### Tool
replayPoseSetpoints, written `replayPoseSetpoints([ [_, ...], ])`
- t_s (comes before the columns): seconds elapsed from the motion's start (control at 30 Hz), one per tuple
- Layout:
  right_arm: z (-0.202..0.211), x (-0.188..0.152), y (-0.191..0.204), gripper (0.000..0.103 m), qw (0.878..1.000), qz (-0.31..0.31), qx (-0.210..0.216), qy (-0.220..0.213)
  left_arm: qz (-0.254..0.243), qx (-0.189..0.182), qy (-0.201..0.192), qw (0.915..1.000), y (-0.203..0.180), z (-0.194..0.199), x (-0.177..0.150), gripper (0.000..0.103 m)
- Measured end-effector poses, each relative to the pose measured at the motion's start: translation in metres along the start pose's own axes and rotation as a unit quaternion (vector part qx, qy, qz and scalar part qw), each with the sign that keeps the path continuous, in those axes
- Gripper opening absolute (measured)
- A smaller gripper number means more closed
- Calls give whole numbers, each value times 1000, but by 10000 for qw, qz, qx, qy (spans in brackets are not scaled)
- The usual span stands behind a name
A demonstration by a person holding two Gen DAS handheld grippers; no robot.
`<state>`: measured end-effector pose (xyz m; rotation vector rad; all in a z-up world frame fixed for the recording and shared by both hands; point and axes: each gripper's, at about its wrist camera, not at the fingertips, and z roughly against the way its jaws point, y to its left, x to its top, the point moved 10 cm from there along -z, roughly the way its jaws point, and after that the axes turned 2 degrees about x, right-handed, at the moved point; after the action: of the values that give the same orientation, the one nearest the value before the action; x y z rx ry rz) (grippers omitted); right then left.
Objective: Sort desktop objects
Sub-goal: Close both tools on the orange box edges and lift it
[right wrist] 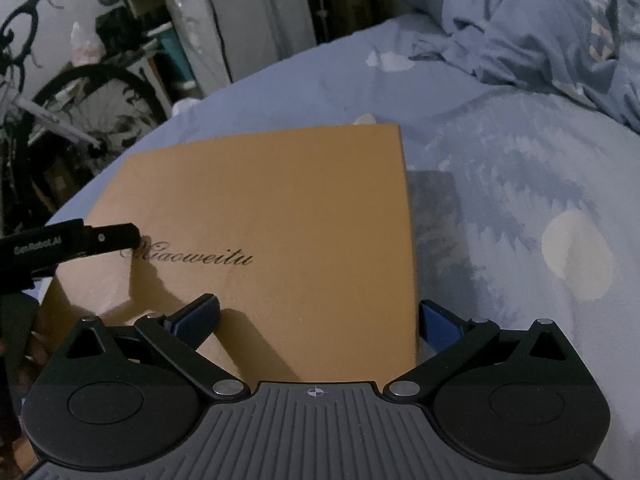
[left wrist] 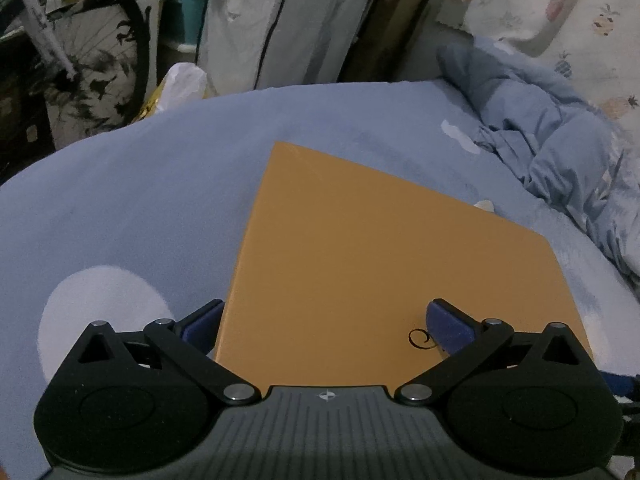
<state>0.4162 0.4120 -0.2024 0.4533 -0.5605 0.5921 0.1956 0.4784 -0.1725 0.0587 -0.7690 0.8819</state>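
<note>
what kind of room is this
Most likely a bedroom that doubles as storage: the orange box lies on a bed sheet, a rumpled blue duvet is heaped beside it, and a bicycle stands behind.

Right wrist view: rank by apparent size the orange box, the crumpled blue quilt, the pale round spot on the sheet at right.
1. Orange box, fills the centre of the frame.
2. Crumpled blue quilt, large but cut off by the frame and farther from the camera, so its rank against the box is unsure.
3. Pale round spot, clearly smallest.
</note>
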Motion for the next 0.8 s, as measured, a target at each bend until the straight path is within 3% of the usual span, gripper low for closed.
replayPoseSetpoints([
  [0.4,77,-2,6,103,9997,19,-123,-205,-11,-127,-77,9999,-28,54,2,103],
  [0.8,198,8,-9,103,9976,-87,-355,-595,-248,-444,-410,9979,-93,136,13,103],
])
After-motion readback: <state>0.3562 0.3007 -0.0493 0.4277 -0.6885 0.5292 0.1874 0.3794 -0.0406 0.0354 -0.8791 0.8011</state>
